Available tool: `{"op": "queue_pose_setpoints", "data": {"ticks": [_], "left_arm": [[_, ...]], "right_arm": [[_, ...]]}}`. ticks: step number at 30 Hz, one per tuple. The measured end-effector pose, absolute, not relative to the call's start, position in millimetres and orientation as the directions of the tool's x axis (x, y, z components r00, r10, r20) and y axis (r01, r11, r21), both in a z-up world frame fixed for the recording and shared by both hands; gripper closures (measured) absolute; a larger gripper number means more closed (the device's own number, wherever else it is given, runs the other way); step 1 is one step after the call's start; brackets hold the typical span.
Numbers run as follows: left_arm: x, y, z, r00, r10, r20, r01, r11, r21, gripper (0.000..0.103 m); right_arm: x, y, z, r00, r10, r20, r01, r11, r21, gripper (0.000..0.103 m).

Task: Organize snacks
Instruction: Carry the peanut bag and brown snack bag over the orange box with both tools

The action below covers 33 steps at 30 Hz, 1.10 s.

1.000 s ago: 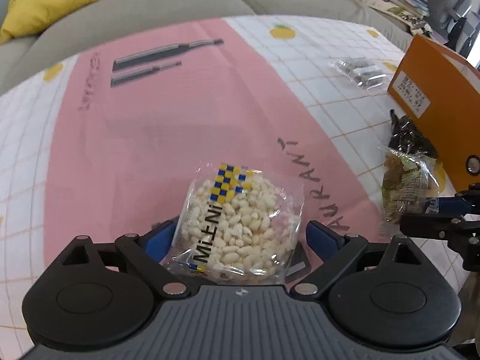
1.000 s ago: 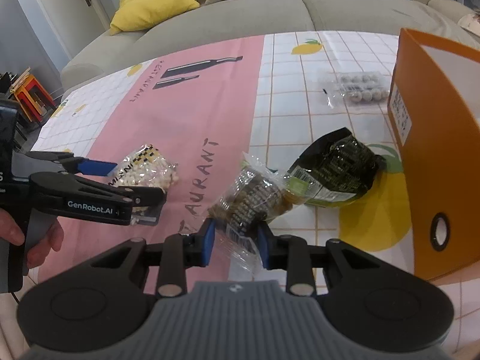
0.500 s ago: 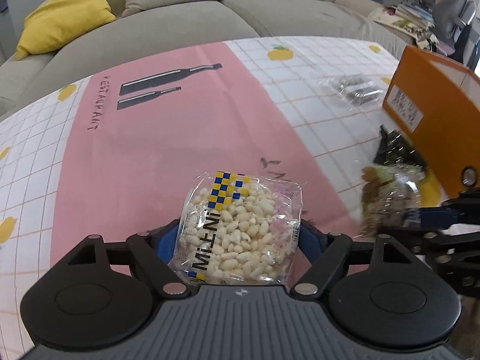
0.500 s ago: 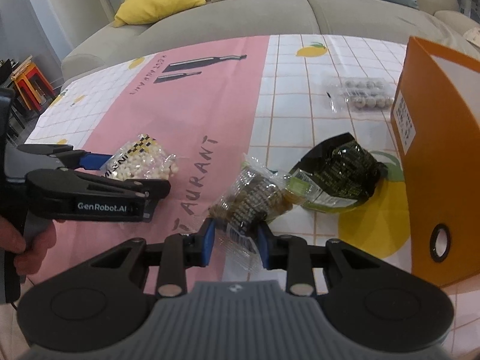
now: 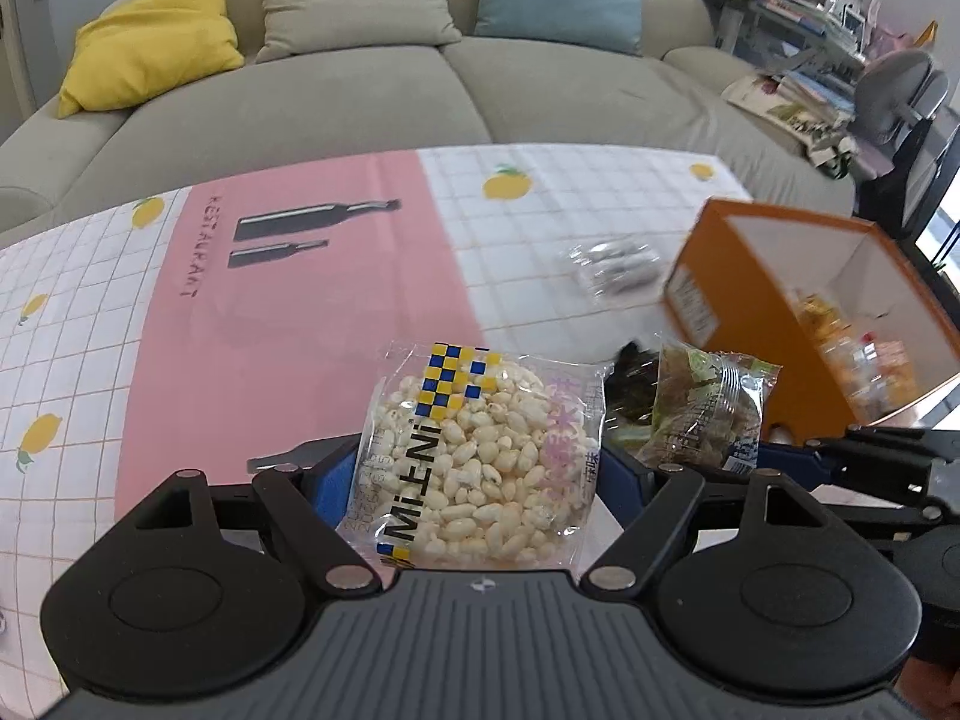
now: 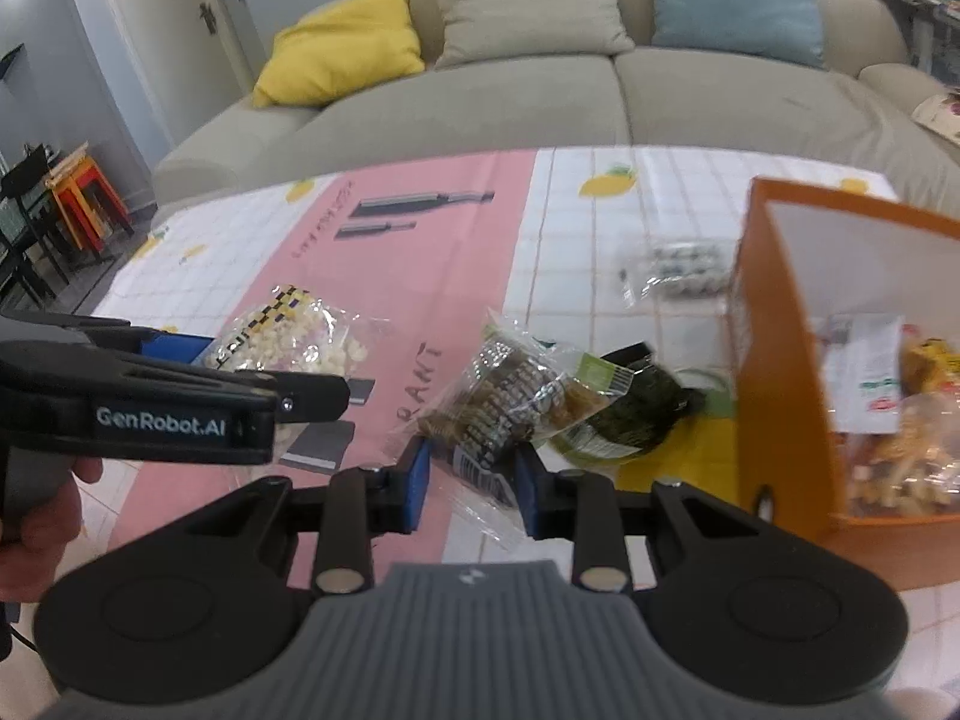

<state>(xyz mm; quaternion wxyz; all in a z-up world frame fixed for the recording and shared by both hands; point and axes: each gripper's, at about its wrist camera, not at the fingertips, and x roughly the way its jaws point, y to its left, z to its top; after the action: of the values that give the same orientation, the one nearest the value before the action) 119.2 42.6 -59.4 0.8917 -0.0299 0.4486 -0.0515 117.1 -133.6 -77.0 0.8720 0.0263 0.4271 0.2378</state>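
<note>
A clear bag of white puffed rice [image 5: 480, 450] with a blue and yellow check label hangs above the tablecloth. My left gripper [image 5: 477, 477] is shut on it, a blue pad pressing each side. The right wrist view shows that bag [image 6: 288, 342] in the left gripper [image 6: 270, 366]. My right gripper [image 6: 472, 474] is shut on the tail of a clear bag of brown snacks [image 6: 510, 396], also lifted. This bag [image 5: 702, 414] shows right of the rice bag. An open orange box [image 6: 774, 360] holding several snack packets stands at the right.
A dark green packet [image 6: 636, 414] lies on the tablecloth by the box. A clear packet of round sweets [image 6: 684, 264] lies farther back. The pink and white cloth [image 5: 270, 360] covers the table. A sofa with cushions [image 5: 360, 102] runs behind it. A hand [image 6: 42, 516] holds the left gripper.
The left jaws have closed onto the rice bag. Both grippers have risen with their bags off the table, and the inside of the orange box has come into view.
</note>
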Motion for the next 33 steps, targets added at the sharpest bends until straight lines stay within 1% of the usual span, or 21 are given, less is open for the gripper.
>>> {"op": "queue_pose_setpoints", "data": {"ticks": [5, 11, 14, 21, 25, 33], "left_arm": [[111, 23, -36, 0.602, -0.192, -0.775, 0.086, 0.981, -0.177, 0.011], [107, -8, -17, 0.603, -0.253, -0.757, 0.143, 0.967, -0.209, 0.011], [109, -28, -8, 0.600, -0.274, -0.752, 0.188, 0.961, -0.201, 0.011], [123, -81, 11, 0.583, -0.349, -0.734, 0.294, 0.932, -0.210, 0.011], [135, -108, 14, 0.561, -0.379, -0.736, 0.345, 0.915, -0.208, 0.011], [169, -152, 8, 0.489, -0.433, -0.757, 0.403, 0.882, -0.244, 0.011]], "right_arm": [[101, -164, -50, 0.581, 0.431, -0.690, -0.359, 0.897, 0.258, 0.075], [85, -199, -28, 0.647, 0.384, -0.659, -0.318, 0.921, 0.224, 0.075], [79, -219, -20, 0.663, 0.366, -0.653, -0.293, 0.930, 0.223, 0.075], [80, -266, 0, 0.688, 0.301, -0.661, -0.259, 0.952, 0.165, 0.075], [86, -292, 12, 0.691, 0.287, -0.663, -0.248, 0.956, 0.154, 0.075], [117, -332, 15, 0.661, 0.201, -0.723, -0.225, 0.972, 0.064, 0.075]]}}
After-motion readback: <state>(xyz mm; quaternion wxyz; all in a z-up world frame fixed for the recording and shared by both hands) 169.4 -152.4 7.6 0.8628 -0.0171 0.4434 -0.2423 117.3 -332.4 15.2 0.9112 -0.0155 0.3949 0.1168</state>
